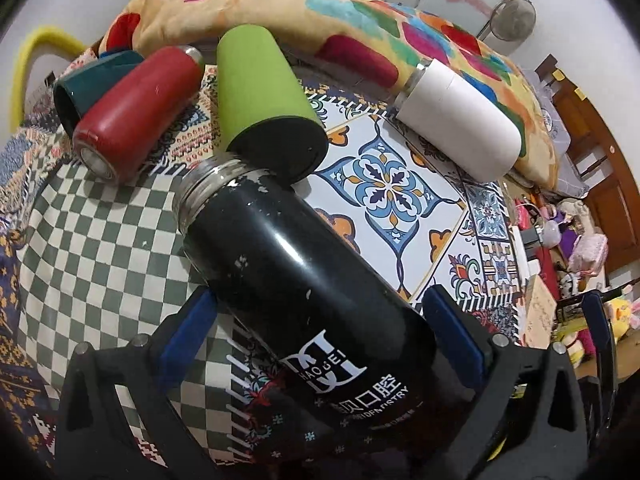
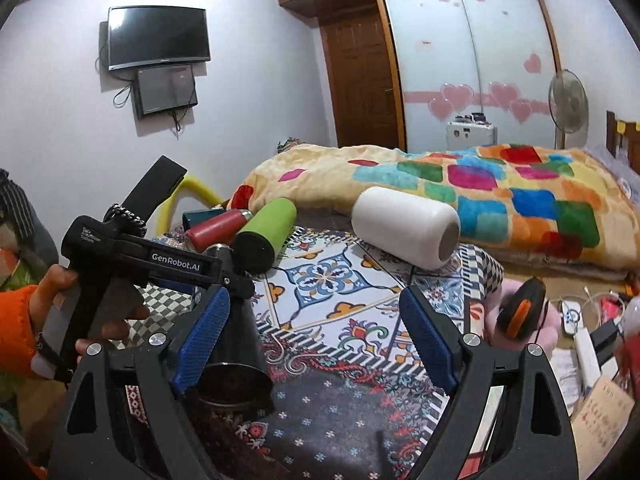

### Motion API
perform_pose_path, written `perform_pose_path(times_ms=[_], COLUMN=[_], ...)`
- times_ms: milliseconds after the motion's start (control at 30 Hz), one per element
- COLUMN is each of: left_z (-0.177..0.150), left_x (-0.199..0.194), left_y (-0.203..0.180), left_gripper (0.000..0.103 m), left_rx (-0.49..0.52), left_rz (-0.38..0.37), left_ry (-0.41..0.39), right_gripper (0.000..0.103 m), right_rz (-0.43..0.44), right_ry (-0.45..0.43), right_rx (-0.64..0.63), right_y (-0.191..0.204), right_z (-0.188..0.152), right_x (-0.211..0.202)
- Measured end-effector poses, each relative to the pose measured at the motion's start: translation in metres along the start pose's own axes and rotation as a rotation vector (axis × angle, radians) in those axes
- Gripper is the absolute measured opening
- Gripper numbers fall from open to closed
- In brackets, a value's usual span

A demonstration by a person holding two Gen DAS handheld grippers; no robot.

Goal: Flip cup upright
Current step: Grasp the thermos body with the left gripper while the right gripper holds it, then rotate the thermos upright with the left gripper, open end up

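A black flask (image 1: 296, 280) with white lettering lies on its side on the patterned bed cover, its steel mouth pointing away from me. My left gripper (image 1: 320, 320) has its blue pads on either side of the flask's body, but a gap shows at the right pad; grip is unclear. In the right wrist view the flask (image 2: 232, 344) lies under the left gripper's body (image 2: 132, 256), its base toward the camera. My right gripper (image 2: 316, 336) is open and empty above the cover, just right of the flask.
A green cup (image 1: 260, 92), a red flask (image 1: 132, 116), a dark teal cup (image 1: 92, 84) and a white flask (image 1: 460, 120) lie on their sides beyond. A colourful quilt (image 1: 320, 12) is bunched behind them. Clutter lies on the floor at right (image 2: 580, 332).
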State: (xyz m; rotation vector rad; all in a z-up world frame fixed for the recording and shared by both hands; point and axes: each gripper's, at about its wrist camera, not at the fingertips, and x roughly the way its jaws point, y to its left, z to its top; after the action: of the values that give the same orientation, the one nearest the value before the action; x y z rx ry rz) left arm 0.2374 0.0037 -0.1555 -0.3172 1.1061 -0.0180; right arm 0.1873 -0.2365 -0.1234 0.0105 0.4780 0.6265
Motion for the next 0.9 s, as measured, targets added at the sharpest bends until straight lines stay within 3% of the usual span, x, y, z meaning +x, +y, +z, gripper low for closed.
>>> perform_pose_path(times_ms=[67,300,400,567,733,900], left_z=[-0.003,-0.022,-0.024,-0.009,0.006,0.012], left_x=[0.000,-0.020,-0.022,-0.005,0.018,0.006], left_y=[-0.005,-0.008,-0.008,-0.018,-0.014,-0.015], left_gripper=[0.102,0.079,0.078,0.079,0.075,0.065], left_rx=[0.044,0.199,0.254,0.389,0.378,0.394], left_rz=[0.019,0.054,0.068,0.089,0.095,0.083], left_ry=[-0.011,0.010,0.026,0.120,0.205,0.146], right_gripper=[0.085,0.085,0.085,0.085,0.085,0.085], right_rz=[0.005,0.016,0.018,0.015,-0.016,-0.035], right_ry=[0.010,0.000,-0.008,-0.004,0.018,0.011], right_rx=[0.015,0.018,0.017,0.012,-0.015,-0.039], right_y=[-0.005,-0.006,-0.003,0.003,0.007,0.009], right_z=[-0.001,-0.001,-0.001,-0.002,-0.004,-0.002], right_x=[0.002,0.001,0.000,-0.001,0.000,-0.006])
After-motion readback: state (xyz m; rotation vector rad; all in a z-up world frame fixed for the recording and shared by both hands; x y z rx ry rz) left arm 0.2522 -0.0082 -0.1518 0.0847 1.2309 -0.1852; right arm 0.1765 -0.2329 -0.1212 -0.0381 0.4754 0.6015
